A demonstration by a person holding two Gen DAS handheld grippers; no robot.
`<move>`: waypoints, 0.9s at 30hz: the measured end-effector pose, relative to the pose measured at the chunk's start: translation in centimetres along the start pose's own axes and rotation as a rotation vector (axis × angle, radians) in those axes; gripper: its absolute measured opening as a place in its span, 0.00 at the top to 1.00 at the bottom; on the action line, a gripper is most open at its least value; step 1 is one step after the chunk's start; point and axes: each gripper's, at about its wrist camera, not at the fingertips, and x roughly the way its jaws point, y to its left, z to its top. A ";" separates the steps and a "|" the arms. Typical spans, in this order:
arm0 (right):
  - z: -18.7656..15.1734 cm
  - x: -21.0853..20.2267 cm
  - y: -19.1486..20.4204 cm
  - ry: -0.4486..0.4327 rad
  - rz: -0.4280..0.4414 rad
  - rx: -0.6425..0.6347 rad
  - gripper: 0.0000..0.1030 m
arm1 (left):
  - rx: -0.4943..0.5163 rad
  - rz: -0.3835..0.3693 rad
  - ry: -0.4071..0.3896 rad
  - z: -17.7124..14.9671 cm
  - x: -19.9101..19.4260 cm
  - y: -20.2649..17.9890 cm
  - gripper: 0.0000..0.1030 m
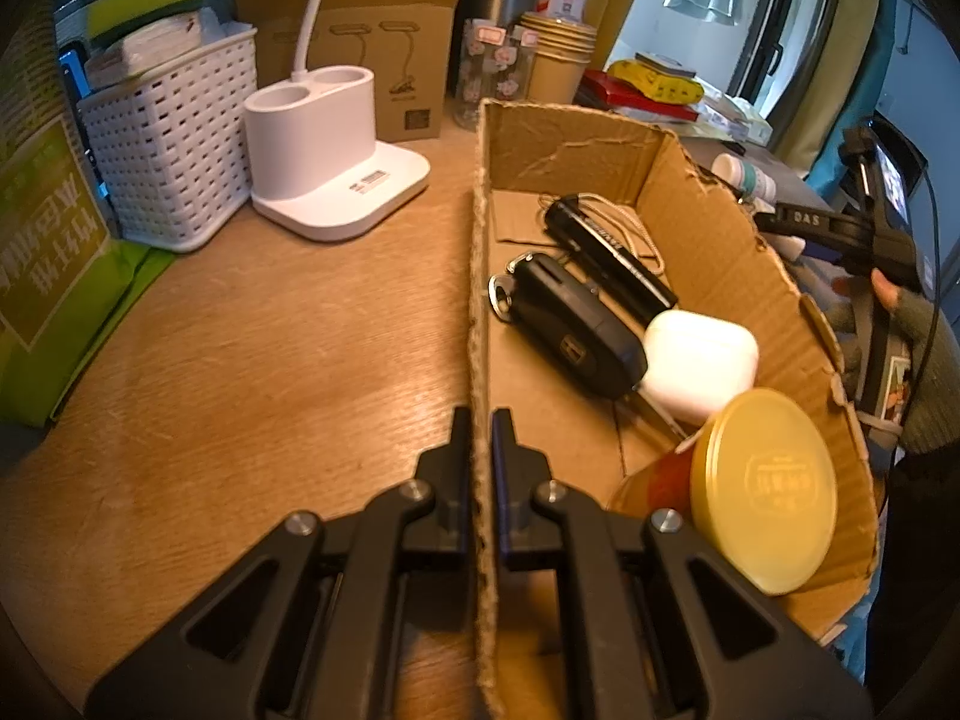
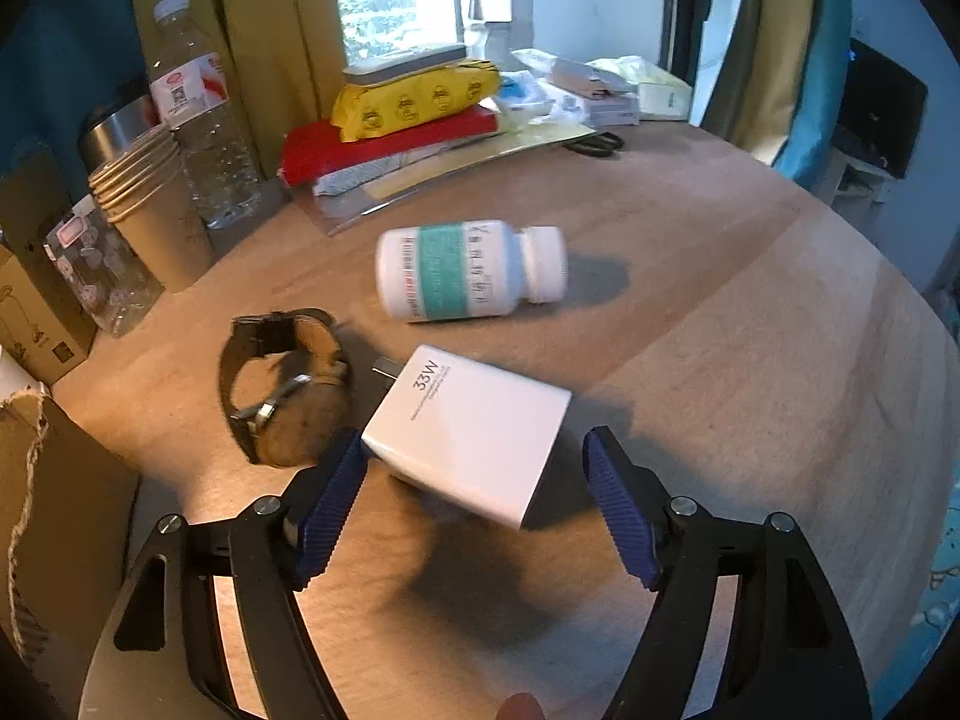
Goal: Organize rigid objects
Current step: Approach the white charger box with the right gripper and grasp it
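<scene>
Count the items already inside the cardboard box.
4. A black flashlight lies farthest in, a car key beside it, a white earbuds case touching the key, and a yellow-lidded jar nearest. Smaller items could be hidden behind the jar.

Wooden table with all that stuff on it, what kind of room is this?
Probably a room in someone's home, maybe a bedroom or study. The round wooden table holds a white desk lamp base, a stack of paper cups and a clear plastic water bottle, and clothes hang by the window.
</scene>
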 end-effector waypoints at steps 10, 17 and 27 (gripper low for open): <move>1.0 0.8 -1.1 0.001 -0.009 0.012 0.25 | 0.003 0.002 -0.001 0.1 0.0 -0.1 0.93; 0.7 0.3 -1.4 -0.005 0.025 0.027 0.37 | 0.008 0.004 -0.003 0.0 0.1 -0.1 0.94; -0.6 -3.2 -1.1 -0.035 0.076 0.014 0.38 | 0.006 0.000 -0.007 0.0 0.0 0.0 0.94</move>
